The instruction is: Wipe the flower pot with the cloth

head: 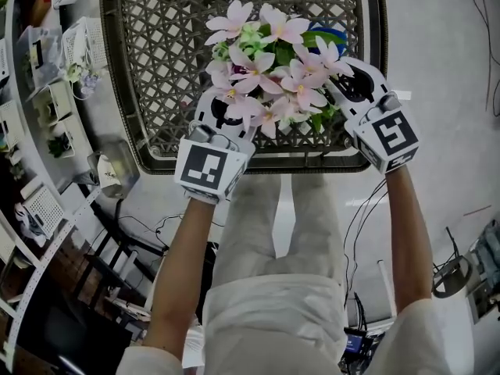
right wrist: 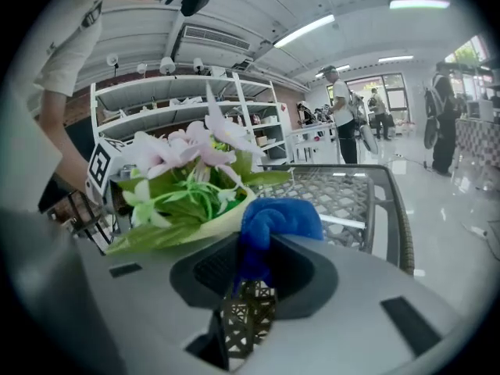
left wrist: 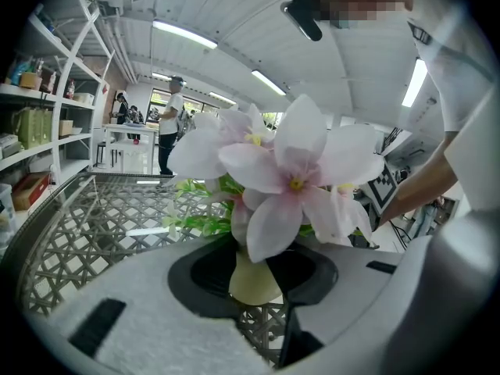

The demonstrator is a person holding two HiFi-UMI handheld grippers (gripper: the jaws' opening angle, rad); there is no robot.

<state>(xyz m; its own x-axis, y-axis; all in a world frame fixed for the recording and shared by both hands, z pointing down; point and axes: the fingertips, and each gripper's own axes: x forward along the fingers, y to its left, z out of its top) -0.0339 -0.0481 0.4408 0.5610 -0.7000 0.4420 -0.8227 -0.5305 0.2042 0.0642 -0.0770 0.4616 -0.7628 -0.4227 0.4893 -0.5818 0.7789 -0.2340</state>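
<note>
A pale yellow flower pot (left wrist: 254, 278) with pink flowers (head: 269, 69) and green leaves stands near the front edge of a lattice table. My left gripper (head: 228, 114) is at the pot's left side, and its jaws are shut on the pot's body. The flowers hide most of the pot in the head view. My right gripper (head: 351, 84) is at the pot's right side, shut on a bunched blue cloth (right wrist: 277, 217). The cloth sits just beside the pot's rim (right wrist: 199, 219). A bit of the cloth (head: 332, 36) shows behind the flowers.
The table (head: 156, 53) has a dark woven lattice top with a raised rim (head: 258, 165) just in front of both grippers. White shelves with small items (head: 47, 92) stand to the left. Cables lie on the floor. People (right wrist: 340, 116) stand far off in the room.
</note>
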